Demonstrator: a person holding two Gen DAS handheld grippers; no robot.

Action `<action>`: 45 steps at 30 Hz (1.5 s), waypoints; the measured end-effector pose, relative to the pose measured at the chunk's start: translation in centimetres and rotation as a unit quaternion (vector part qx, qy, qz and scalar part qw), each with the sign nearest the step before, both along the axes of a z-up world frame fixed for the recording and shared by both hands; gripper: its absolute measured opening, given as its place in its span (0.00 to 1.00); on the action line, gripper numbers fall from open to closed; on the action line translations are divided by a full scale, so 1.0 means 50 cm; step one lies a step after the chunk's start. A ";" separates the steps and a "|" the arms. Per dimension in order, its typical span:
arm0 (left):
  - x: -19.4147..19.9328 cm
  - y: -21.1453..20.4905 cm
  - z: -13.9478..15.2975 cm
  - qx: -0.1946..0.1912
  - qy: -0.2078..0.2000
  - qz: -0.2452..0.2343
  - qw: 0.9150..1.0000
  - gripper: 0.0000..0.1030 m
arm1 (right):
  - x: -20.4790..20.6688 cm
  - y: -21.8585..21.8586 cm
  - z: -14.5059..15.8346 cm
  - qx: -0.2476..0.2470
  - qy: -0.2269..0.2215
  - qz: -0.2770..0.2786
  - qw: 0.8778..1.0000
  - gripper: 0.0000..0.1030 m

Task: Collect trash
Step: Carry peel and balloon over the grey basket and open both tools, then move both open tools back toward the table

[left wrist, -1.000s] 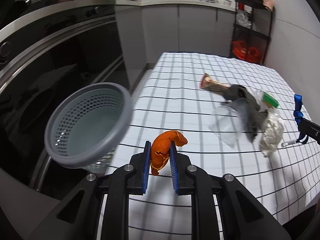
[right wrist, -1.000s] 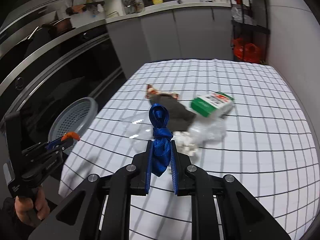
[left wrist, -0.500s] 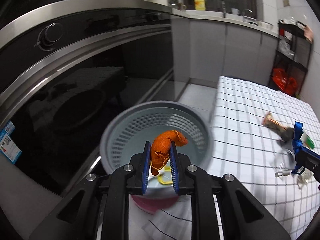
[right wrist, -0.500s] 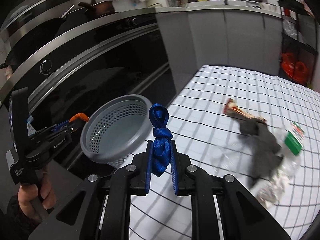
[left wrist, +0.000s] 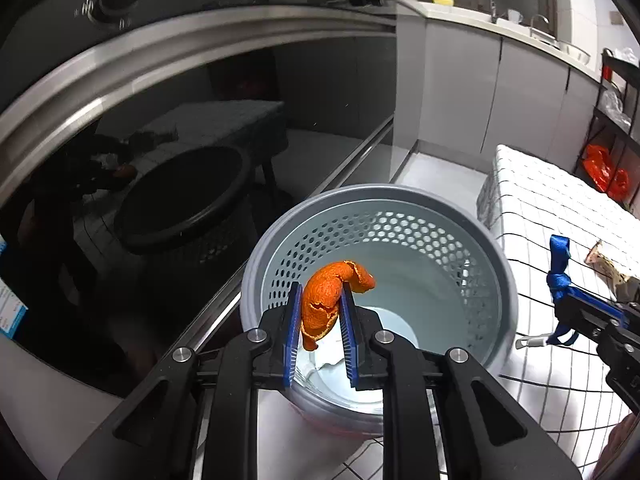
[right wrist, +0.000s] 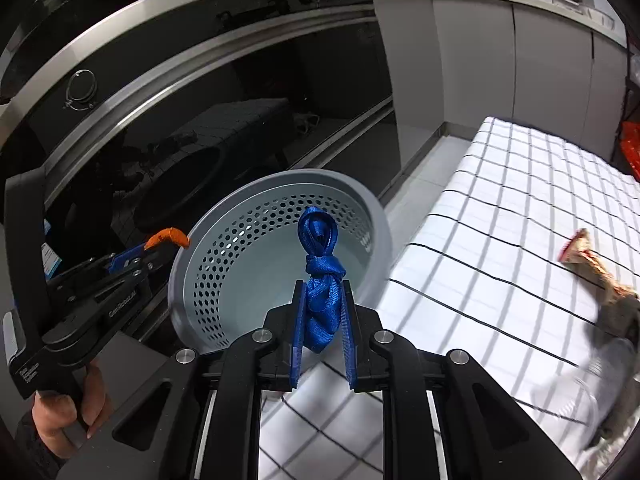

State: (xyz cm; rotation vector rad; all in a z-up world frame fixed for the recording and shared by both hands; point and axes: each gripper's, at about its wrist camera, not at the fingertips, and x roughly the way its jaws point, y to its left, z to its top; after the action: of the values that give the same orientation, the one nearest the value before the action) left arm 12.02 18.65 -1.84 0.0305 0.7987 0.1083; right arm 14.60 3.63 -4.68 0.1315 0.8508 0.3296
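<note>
Orange peel (left wrist: 326,300) sits pinched in the left gripper (left wrist: 319,320) over the grey basket (left wrist: 472,232) — it stands up tall, its curly tip bent to the right. Blue knotted strap (right wrist: 322,276) is squeezed in the right gripper (right wrist: 322,320) — it stands upright too, loop on top, near the basket rim.

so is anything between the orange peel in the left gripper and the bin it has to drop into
Nothing visible. The left gripper holds the orange peel right over the open mouth of the grey perforated bin. The right gripper with the blue knotted strap sits off to the side, not in the drop path.
</note>
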 end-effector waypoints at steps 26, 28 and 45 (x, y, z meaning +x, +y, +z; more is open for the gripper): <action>0.056 0.041 -0.056 -0.047 0.060 -0.013 0.997 0.21 | 0.138 0.076 -0.077 0.003 0.065 0.041 0.997 0.17; 0.055 0.039 -0.055 -0.047 0.059 -0.014 0.997 0.22 | 0.134 0.075 -0.074 0.003 0.061 0.039 0.997 0.18; 0.046 0.046 -0.041 -0.048 0.042 -0.004 0.998 0.52 | 0.108 0.063 -0.049 0.008 0.038 0.030 0.999 0.45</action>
State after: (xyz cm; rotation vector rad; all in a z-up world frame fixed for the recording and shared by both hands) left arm 14.34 20.93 -3.88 -0.0529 0.8865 0.0607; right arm 20.02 6.79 -7.11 0.1331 0.9286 0.3904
